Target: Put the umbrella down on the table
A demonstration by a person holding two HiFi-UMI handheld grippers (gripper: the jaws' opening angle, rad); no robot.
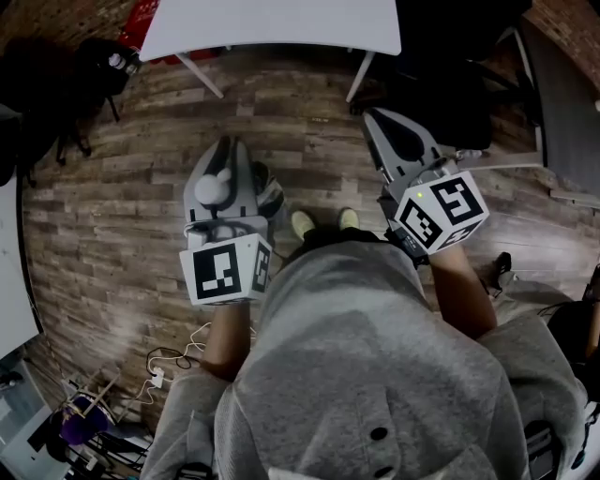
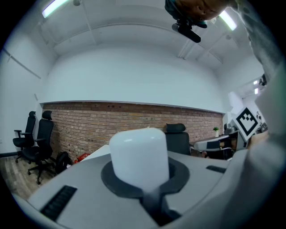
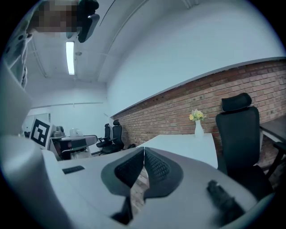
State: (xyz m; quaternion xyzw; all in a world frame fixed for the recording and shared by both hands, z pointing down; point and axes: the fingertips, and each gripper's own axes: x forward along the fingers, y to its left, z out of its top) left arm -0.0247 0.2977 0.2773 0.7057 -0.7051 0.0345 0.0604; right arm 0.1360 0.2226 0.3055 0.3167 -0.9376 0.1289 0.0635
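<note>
My left gripper (image 1: 223, 157) is shut on the umbrella's white rounded handle (image 1: 216, 189), which stands upright in the round recess between the jaws. In the left gripper view the handle (image 2: 139, 154) fills the middle. A darker folded part of the umbrella (image 1: 268, 197) hangs below the gripper's right side; the rest is hidden. My right gripper (image 1: 394, 136) is held level to the right, its ribbed pads (image 3: 154, 166) pressed together with nothing between them. The white table (image 1: 272, 23) lies ahead, beyond both grippers.
Wood-plank floor lies below. A white vase with yellow flowers (image 3: 198, 124) stands on the table's far end (image 3: 187, 145). A black office chair (image 3: 239, 129) is at the table's right. More black chairs (image 2: 38, 138) stand at the left by the brick wall. Cables (image 1: 173, 361) lie on the floor.
</note>
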